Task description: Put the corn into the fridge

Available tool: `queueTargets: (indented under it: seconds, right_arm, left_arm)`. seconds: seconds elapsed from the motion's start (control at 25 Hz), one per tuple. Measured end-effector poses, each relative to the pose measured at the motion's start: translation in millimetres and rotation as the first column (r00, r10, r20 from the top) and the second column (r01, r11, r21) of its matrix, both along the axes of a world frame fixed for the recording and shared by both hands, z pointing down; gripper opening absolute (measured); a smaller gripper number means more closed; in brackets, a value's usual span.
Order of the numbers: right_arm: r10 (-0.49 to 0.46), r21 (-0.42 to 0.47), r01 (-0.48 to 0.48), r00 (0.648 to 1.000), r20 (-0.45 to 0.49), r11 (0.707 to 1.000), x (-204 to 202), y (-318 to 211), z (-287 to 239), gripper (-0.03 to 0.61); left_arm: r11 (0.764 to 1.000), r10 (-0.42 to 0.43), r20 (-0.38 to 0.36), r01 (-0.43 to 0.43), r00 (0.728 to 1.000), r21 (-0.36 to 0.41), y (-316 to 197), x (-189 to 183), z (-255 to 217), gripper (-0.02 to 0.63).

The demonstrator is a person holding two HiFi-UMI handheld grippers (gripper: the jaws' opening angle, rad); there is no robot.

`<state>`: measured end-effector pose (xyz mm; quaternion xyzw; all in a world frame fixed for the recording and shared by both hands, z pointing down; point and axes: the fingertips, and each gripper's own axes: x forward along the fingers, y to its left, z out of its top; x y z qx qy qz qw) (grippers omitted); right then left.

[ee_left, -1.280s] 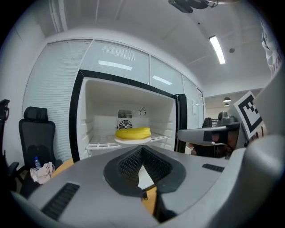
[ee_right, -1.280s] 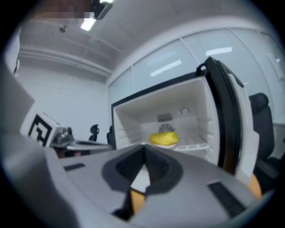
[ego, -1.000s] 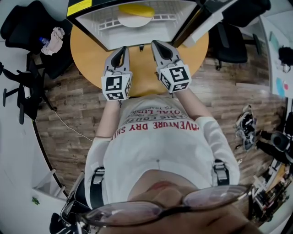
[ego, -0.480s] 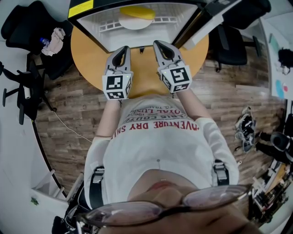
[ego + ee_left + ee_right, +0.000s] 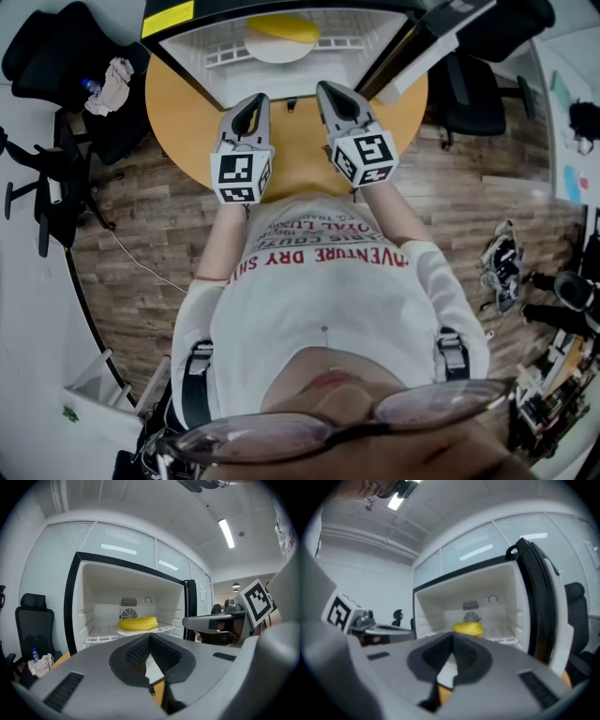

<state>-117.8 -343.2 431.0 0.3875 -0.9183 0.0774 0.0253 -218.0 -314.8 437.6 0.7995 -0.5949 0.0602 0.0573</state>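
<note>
The yellow corn (image 5: 281, 23) lies on a white plate (image 5: 272, 47) on the wire shelf inside the open white mini fridge (image 5: 192, 58), which stands on a round wooden table (image 5: 178, 108). Both grippers hover side by side over the table, just in front of the fridge opening and pointing into it. My left gripper (image 5: 253, 99) is shut with nothing in it, and my right gripper (image 5: 327, 89) is shut and empty too. In the left gripper view the corn (image 5: 137, 623) sits straight past the closed tips (image 5: 149, 636). In the right gripper view the corn (image 5: 468, 628) lies just beyond the tips (image 5: 452, 637).
The fridge door (image 5: 539, 602) stands swung open at the right. Black office chairs (image 5: 56, 56) flank the table, one at the left holding a cloth and a bottle, another at the right (image 5: 478, 84). Wood flooring surrounds the table.
</note>
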Motion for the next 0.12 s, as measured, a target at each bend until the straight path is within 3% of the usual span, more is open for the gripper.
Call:
queueTargets:
  seconds: [0.12]
  right_arm:
    - [0.003,0.009,-0.003,1.0,-0.015,1.0,-0.2,-1.4,1.6,0.028]
  left_arm:
    - [1.0,0.004,0.0,-0.004,1.0,0.001,-1.5,-0.1,0.4,0.026]
